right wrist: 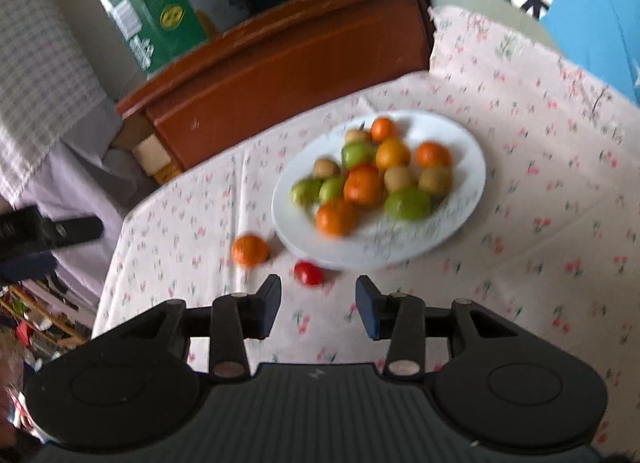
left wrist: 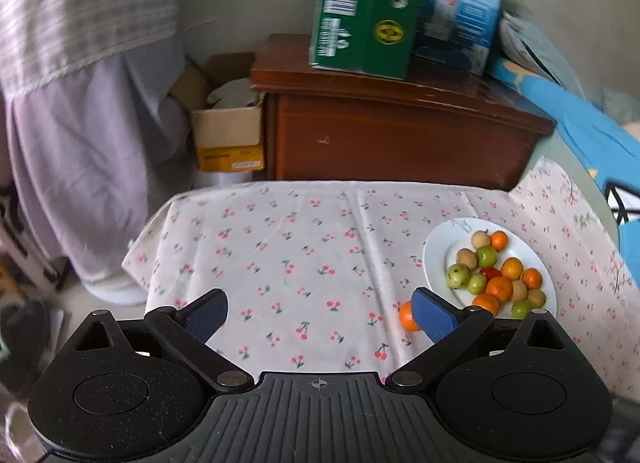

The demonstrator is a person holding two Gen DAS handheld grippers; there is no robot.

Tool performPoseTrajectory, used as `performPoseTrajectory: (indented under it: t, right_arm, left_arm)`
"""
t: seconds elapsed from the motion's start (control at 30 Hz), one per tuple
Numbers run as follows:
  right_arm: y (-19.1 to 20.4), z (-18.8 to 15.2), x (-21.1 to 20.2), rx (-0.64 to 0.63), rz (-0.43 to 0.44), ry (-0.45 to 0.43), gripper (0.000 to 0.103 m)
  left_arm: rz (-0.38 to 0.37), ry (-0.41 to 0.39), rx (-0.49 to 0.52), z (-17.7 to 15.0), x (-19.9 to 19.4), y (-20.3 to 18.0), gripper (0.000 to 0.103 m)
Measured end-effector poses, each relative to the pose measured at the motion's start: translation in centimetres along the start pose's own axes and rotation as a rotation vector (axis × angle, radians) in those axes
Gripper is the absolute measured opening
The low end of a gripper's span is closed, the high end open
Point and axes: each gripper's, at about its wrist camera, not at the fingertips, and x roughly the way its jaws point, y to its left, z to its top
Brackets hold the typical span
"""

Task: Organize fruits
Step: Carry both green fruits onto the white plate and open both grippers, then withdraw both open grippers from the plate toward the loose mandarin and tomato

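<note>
A white plate (right wrist: 460, 219) on the cherry-print tablecloth (left wrist: 280, 247) holds a heap of small orange, green and tan fruits (right wrist: 364, 185). One orange fruit (right wrist: 250, 250) lies loose on the cloth just left of the plate, and a small red fruit (right wrist: 309, 273) sits by the plate's near rim.

The right gripper (right wrist: 318, 305) points down at the cloth, jaws partly apart and empty, the red fruit just ahead of them. The left gripper (left wrist: 320, 313) hangs over bare cloth, jaws spread wide, holding nothing.

Beyond stands a brown wooden cabinet (left wrist: 400, 131) carrying a green box (left wrist: 366, 11) and a blue box (left wrist: 460, 7).
</note>
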Motion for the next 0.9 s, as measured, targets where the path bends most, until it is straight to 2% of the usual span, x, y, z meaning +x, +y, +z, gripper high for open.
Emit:
performPoseTrajectory:
  t: [0.17, 0.5, 0.9]
  right_arm:
    - [0.6, -1.1, 1.5, -0.016, -0.028, 0.005, 0.043]
    - [2.0, -1.3, 3.4, -0.070, -0.062, -0.026, 0.042]
    - [3.6, -1.6, 5.6, -0.159, -0.122, -0.072, 0.026]
  left_arm:
    - [0.008, 0.027, -0.052, -0.1, 0.5, 0.7, 0.099]
    - [0.041, 0.042, -0.033, -0.6, 1.0, 0.2, 0.099]
    - [0.057, 0.071, -0.029, -0.8, 1.6, 0.1, 0.099]
